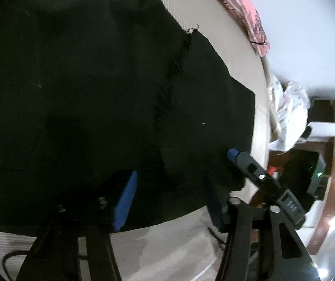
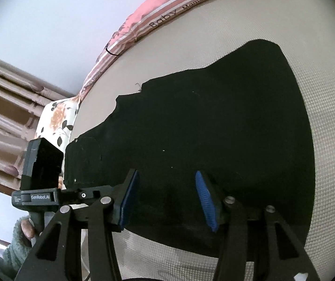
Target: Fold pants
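The black pants [image 2: 202,126] are spread flat on a cream textured mattress [image 2: 326,93], filling the middle of both views. A pink striped blanket [image 2: 158,14] is seen along the mattress edge at the top of the right wrist view. The left gripper [image 1: 169,201] is held over the near hem, its jaws apart, with nothing clamped between the blue pads [image 1: 126,199]. The right gripper [image 2: 167,199] is likewise poised above the lower edge of the cloth, its jaws apart and empty.
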